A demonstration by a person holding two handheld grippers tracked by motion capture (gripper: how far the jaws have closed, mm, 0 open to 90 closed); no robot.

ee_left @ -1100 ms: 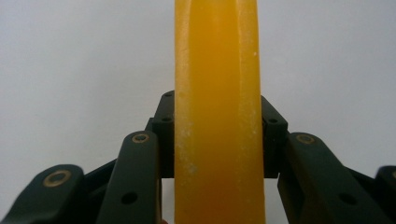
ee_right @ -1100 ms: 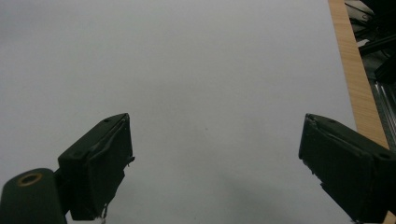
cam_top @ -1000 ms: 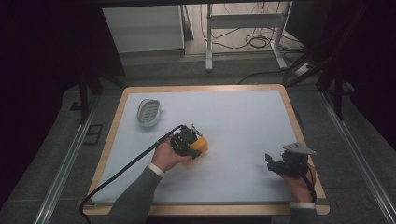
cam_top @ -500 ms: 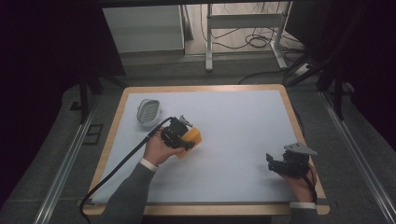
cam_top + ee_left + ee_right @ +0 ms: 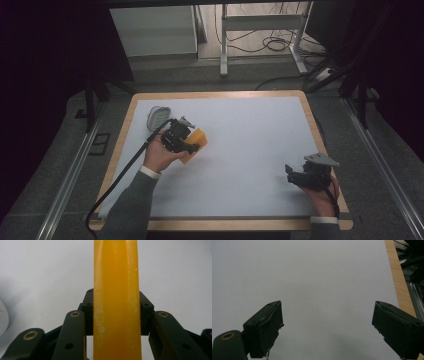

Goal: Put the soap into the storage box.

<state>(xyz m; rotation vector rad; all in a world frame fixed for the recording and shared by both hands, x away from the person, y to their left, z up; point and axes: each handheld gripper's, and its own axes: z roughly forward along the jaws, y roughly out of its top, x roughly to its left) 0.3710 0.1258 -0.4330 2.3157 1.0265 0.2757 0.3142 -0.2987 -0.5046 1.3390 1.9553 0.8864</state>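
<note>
2 grippers work over the table (image 5: 280,107), a wide board with a wooden rim and a pale sheet laid over it, and going by how things lie the job looks about half done. Near the sheet's far-left corner sits a small pale oval dish (image 5: 157,116), ribbed like a soap dish as far as the high view lets me tell, and nothing lies in it. Just beside it, toward the near edge, the left gripper (image 5: 192,145) is clenched on an orange soap bar (image 5: 193,143); in the left gripper view both black jaws press flat against the 2 broad sides of that soap bar (image 5: 116,300), which stands on end between them with bare sheet behind it, so it seems to be held off the surface. The pick-up therefore counts as finished, while the setting down in the dish, if that is the aim, is not yet done. Close to the near-right corner the right gripper (image 5: 288,174) rests in the person's hand, its jaws spread wide with nothing between them.
</note>
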